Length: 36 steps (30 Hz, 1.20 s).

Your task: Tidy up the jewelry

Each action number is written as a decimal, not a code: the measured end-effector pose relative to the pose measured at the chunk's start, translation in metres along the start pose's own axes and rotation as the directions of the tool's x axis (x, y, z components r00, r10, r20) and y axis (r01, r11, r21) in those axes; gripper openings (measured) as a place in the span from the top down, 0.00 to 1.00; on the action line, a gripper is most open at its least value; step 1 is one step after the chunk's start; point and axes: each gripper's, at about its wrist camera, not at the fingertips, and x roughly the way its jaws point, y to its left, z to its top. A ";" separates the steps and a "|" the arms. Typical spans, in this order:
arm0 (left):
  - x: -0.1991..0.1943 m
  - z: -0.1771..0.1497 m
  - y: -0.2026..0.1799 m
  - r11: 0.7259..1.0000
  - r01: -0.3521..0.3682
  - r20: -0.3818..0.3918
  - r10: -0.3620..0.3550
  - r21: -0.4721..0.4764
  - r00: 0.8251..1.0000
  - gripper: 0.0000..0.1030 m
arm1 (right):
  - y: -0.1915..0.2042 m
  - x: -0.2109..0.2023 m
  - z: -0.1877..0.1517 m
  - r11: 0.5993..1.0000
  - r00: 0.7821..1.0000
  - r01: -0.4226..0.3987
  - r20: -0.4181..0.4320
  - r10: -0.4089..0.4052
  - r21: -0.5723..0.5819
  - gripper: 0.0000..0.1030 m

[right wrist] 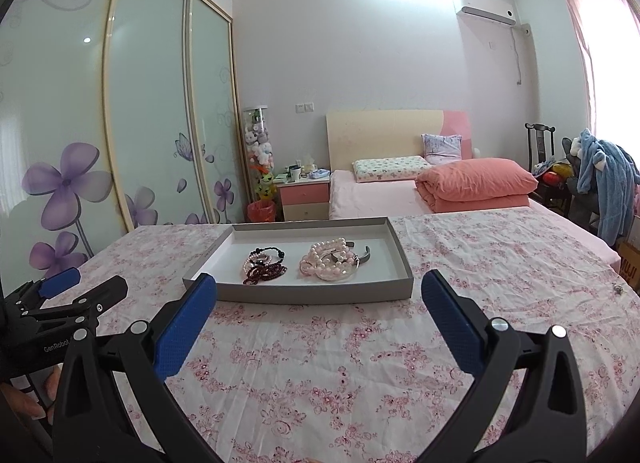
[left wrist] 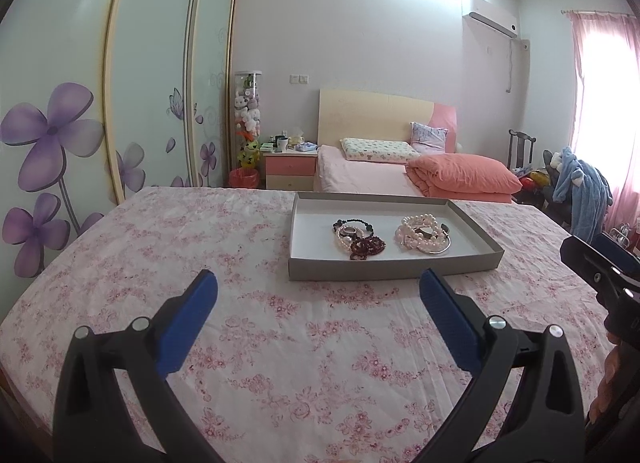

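Left gripper (left wrist: 318,283), right gripper (right wrist: 319,285): wide open, empty.

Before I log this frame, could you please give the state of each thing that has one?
Left gripper: open, empty.
Right gripper: open, empty.
Grey tray: lidless, flat on the floral bedsheet.
Dark bead bracelets: piled in tray.
Pearl bracelets: piled in tray.
Wardrobe doors: shut.
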 end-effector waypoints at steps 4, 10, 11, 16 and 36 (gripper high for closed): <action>0.000 0.000 0.000 1.000 0.000 0.000 0.000 0.000 1.000 0.04 | 0.001 0.001 -0.001 1.000 1.000 -0.003 -0.005 0.003 0.001 0.02; 0.000 0.000 0.000 1.000 0.001 0.001 -0.001 0.001 1.000 0.04 | 0.001 0.001 -0.001 1.000 1.000 -0.005 -0.007 0.005 0.002 0.02; 0.000 0.000 0.000 1.000 0.001 0.000 -0.001 0.001 1.000 0.04 | 0.001 0.001 -0.001 1.000 1.000 -0.005 -0.007 0.005 0.002 0.02; 0.000 -0.001 0.000 1.000 -0.002 -0.002 0.002 0.000 1.000 0.04 | 0.001 0.001 -0.001 1.000 1.000 -0.005 -0.008 0.005 0.002 0.02; 0.002 -0.002 -0.001 1.000 -0.007 -0.006 0.007 0.004 1.000 0.04 | 0.003 0.003 -0.002 1.000 1.000 -0.006 -0.012 0.006 0.003 0.02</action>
